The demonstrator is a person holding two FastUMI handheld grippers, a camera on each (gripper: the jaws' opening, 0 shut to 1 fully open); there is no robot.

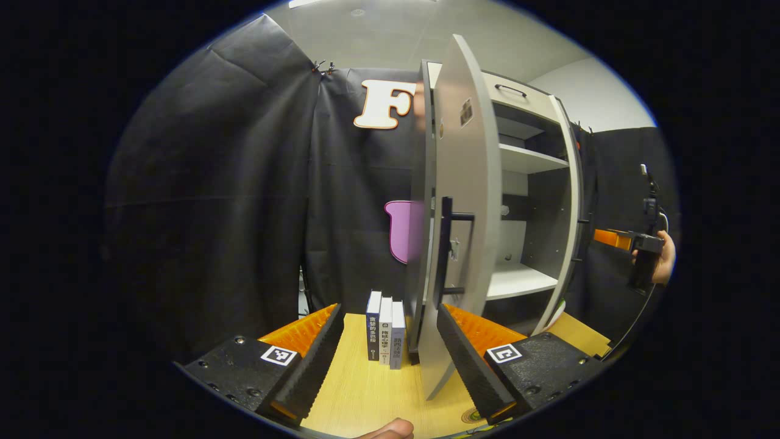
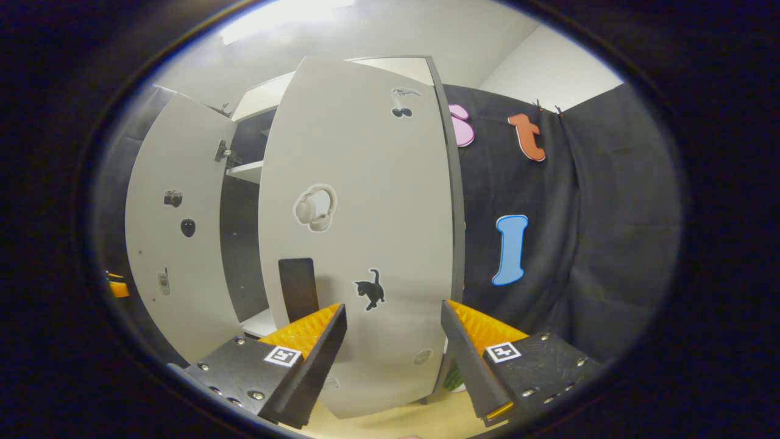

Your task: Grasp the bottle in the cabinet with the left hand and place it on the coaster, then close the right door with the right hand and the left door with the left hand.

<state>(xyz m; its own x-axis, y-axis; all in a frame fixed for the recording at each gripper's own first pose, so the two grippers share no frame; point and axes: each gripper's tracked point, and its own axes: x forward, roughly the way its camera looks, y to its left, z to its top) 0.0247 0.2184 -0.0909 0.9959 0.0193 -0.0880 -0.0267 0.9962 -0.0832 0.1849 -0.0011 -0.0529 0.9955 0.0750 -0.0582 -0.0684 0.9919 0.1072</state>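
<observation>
Left gripper [image 1: 387, 360] hangs released over the counter [image 1: 365, 390], near three upright books [image 1: 385, 329] and the left door [image 1: 463, 213] standing edge-on. Right gripper [image 2: 393, 353], likewise released, faces the right door [image 2: 359, 231]. Beyond, cabinet [image 1: 530, 183] shelves show.

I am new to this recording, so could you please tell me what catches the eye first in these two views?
In the left gripper view, the cabinet stands open, its left door edge-on just ahead of the open left tongs, with three books upright on the table beside it. In the right gripper view, the right door, dotted with stickers, looms ahead of the open right tongs.
</observation>
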